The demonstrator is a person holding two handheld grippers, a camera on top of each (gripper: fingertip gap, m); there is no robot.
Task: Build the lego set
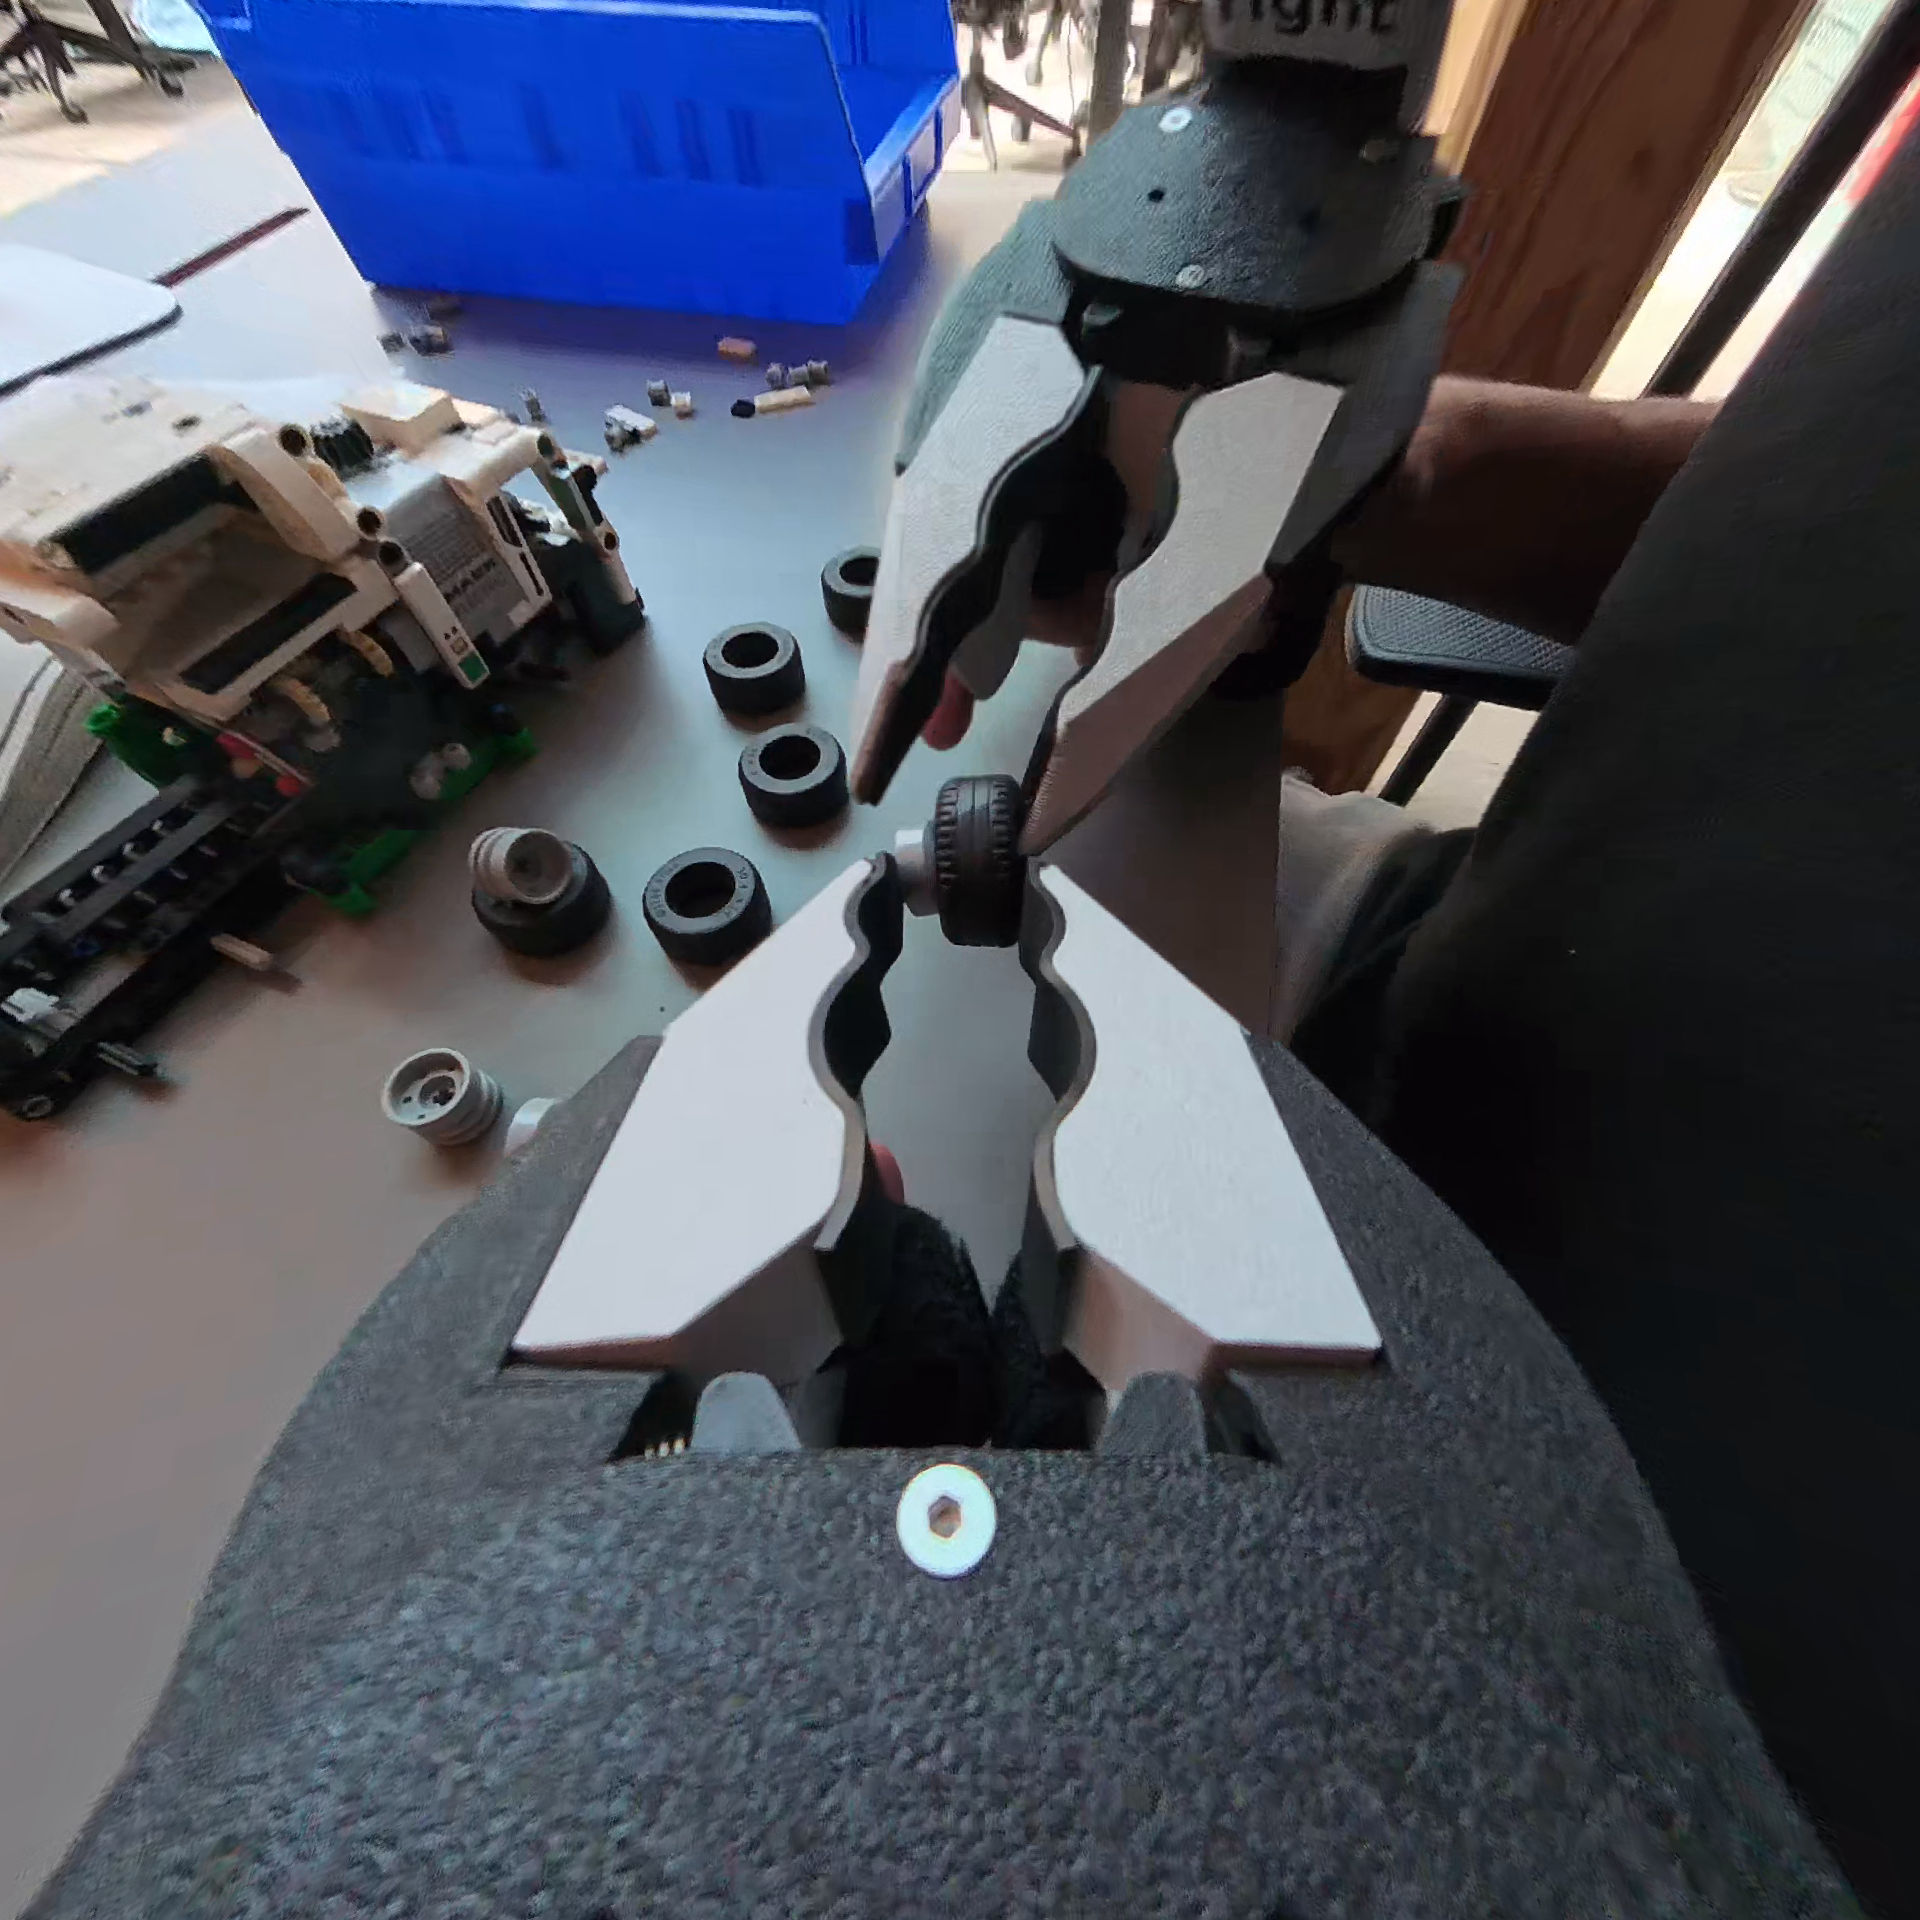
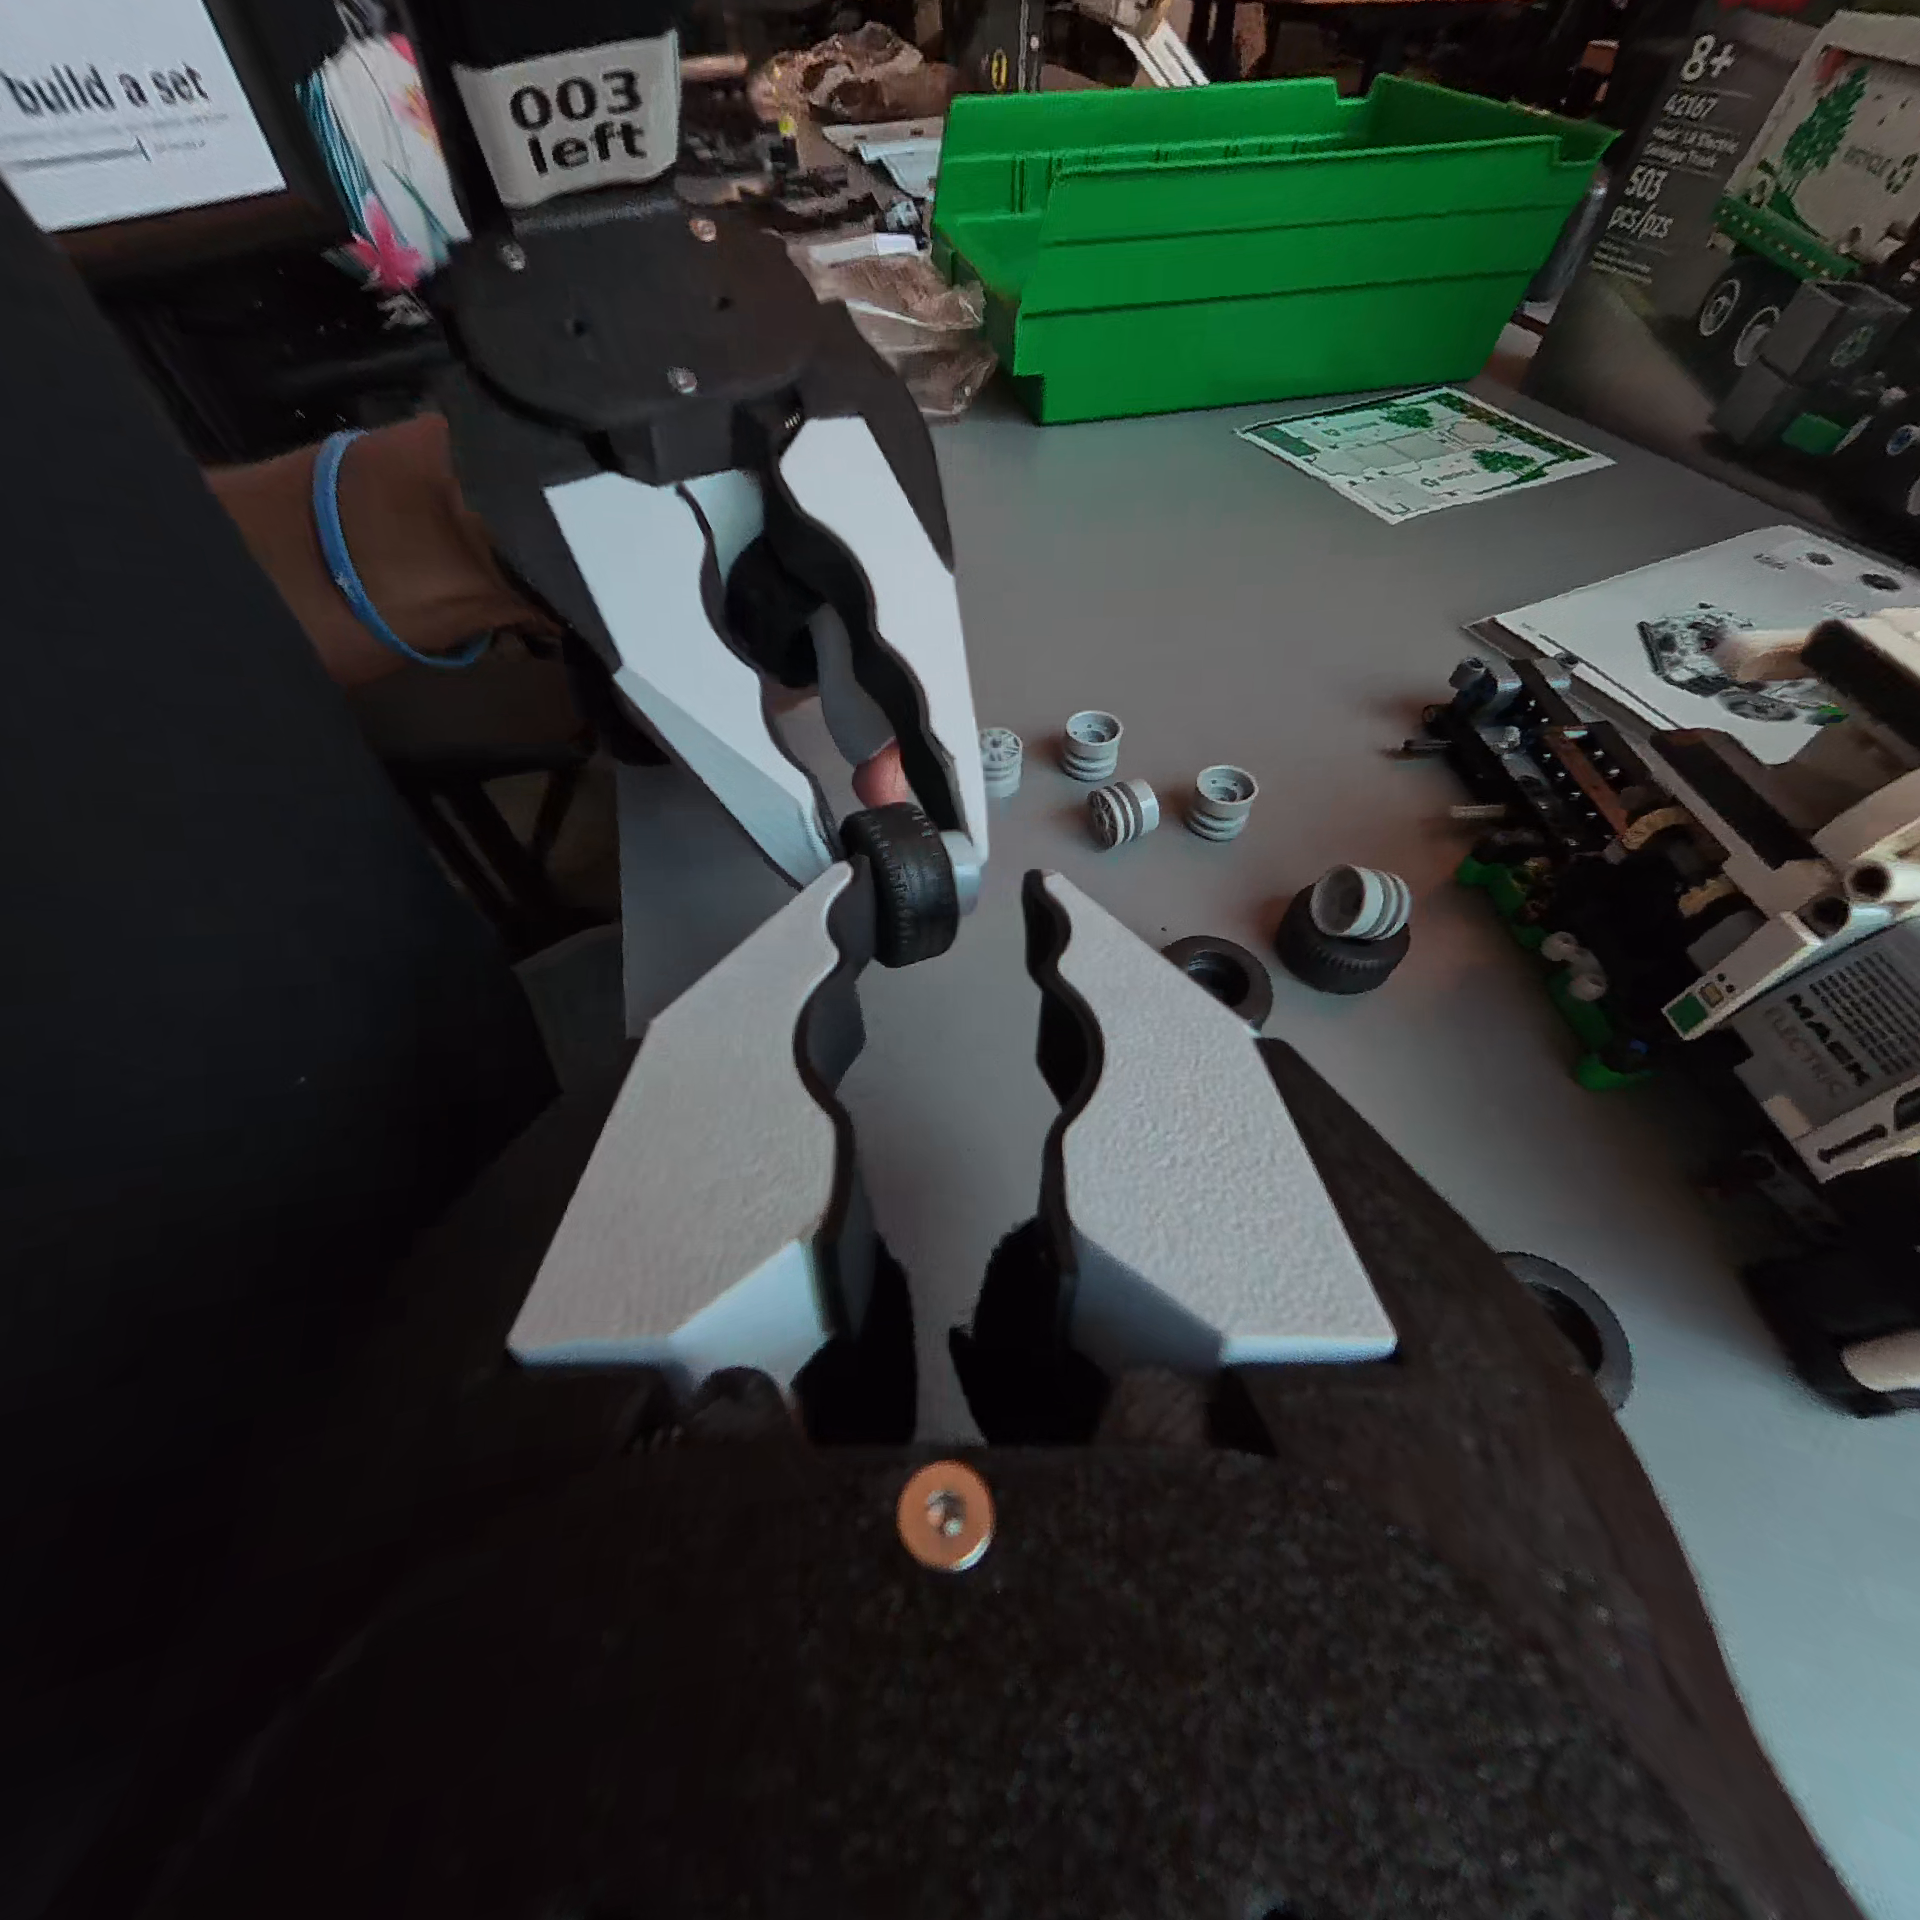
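Note:
My left gripper (image 1: 961,873) is shut on a small wheel (image 1: 977,878), a black tyre on a grey rim, held above the grey table (image 1: 727,499). My right gripper (image 1: 951,810) faces it from above, open, with one fingertip (image 1: 1034,831) touching the tyre. In the right wrist view the wheel (image 2: 912,894) lies against the left finger of my open right gripper (image 2: 935,883), pinched by the left gripper (image 2: 904,844). The white, green and black lego truck (image 1: 312,623) lies on the table to the left and shows in the right wrist view (image 2: 1714,935).
Loose black tyres (image 1: 753,670) and grey rims (image 2: 1122,810) lie by the truck, one rim resting on a tyre (image 1: 540,888). A blue bin (image 1: 603,156), small pieces (image 1: 769,390), a green bin (image 2: 1247,239), a sticker sheet (image 2: 1423,452), a booklet (image 2: 1662,644) and the set's box (image 2: 1766,208) stand around. Both grippers' tips are close together, under 4 cm apart.

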